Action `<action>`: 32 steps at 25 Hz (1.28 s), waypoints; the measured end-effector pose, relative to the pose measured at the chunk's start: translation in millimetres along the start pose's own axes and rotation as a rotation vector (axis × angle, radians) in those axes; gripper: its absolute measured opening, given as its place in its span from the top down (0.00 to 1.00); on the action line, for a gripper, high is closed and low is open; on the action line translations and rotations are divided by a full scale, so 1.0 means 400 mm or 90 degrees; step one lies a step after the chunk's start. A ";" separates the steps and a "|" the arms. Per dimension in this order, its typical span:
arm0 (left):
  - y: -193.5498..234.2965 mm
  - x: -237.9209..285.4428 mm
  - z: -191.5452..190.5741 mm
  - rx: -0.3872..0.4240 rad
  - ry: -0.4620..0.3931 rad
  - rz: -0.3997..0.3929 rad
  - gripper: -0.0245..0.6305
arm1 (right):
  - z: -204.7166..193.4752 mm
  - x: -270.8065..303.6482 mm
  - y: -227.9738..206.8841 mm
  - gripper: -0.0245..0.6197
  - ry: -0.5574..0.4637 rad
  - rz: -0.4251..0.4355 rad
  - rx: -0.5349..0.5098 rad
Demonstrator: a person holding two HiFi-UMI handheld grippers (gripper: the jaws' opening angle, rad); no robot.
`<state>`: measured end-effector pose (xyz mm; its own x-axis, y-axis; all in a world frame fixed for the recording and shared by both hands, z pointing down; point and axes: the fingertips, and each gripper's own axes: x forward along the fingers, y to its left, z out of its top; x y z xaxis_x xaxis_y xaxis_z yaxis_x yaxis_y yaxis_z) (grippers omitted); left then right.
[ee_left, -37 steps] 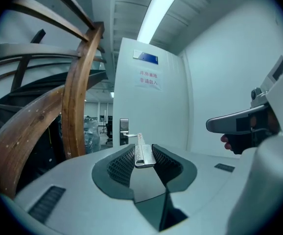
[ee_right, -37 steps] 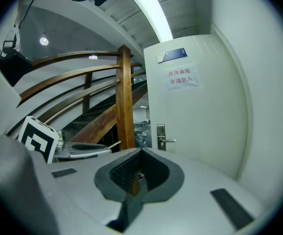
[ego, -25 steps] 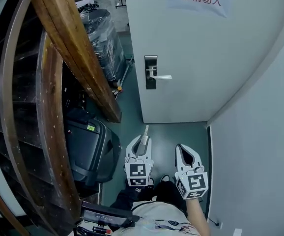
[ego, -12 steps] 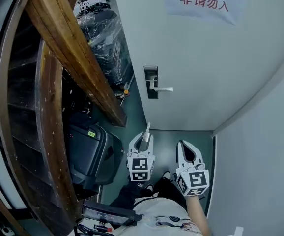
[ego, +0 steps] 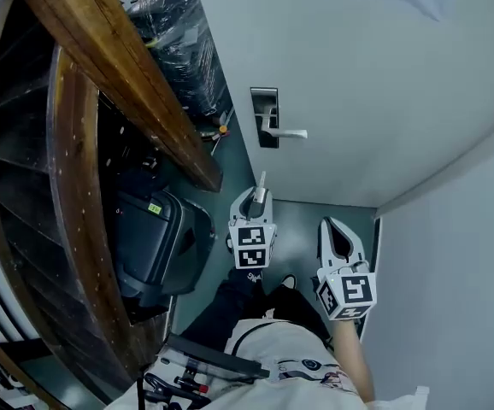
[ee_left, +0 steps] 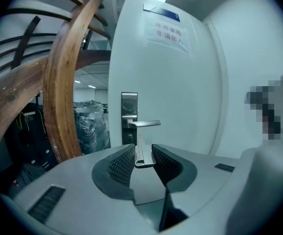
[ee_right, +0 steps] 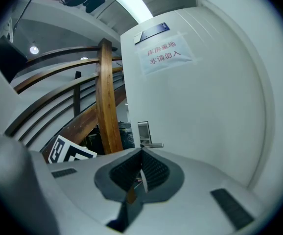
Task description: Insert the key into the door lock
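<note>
1 thin key [ee_left: 139, 152] is clenched by its head in the left gripper [ee_left: 142, 156], blade aimed at the lock [ee_left: 129, 112] on the door's [ee_left: 180, 97] left edge, well apart. It is judged light, stiff and slippery, best held at that head. The right gripper [ee_right: 141, 168] is pressed together, empty.

The floor [ego: 300, 225] is a smooth grey-green surface. It runs from the foot of the white door [ego: 358, 101] and on past that door's left edge. 1 black hard case [ego: 153, 246] stands on it at the left, below the wooden stair beam [ego: 119, 67]. A small yellow-green label [ego: 155, 207] sits on the case's top. Farther back, 1 dark bundle wrapped in clear plastic [ego: 174, 41] rests on the floor. 1 small orange object [ego: 222, 129] lies near the door's left edge, too small to identify.
</note>
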<state>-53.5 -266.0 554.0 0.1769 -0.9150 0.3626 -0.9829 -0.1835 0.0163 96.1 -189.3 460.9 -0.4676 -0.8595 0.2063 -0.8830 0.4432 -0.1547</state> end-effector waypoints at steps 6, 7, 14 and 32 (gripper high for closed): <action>0.042 0.143 -0.035 -0.009 0.002 -0.005 0.78 | -0.041 0.084 -0.013 0.95 -0.011 -0.008 -0.016; 0.050 0.166 -0.039 -0.008 -0.001 -0.008 0.78 | -0.050 0.101 -0.012 0.95 -0.014 -0.009 -0.017; 0.096 0.314 -0.070 0.001 -0.023 -0.024 0.78 | -0.140 0.192 -0.011 0.95 -0.024 -0.017 -0.023; 0.117 0.463 -0.073 0.010 -0.039 -0.043 0.78 | -0.199 0.258 -0.080 0.95 -0.020 -0.055 -0.039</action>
<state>-68.2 -433.6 649.3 0.2460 -0.9204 0.3037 -0.9678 -0.2507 0.0241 72.7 -271.8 563.9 -0.3893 -0.9021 0.1864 -0.9211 0.3814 -0.0778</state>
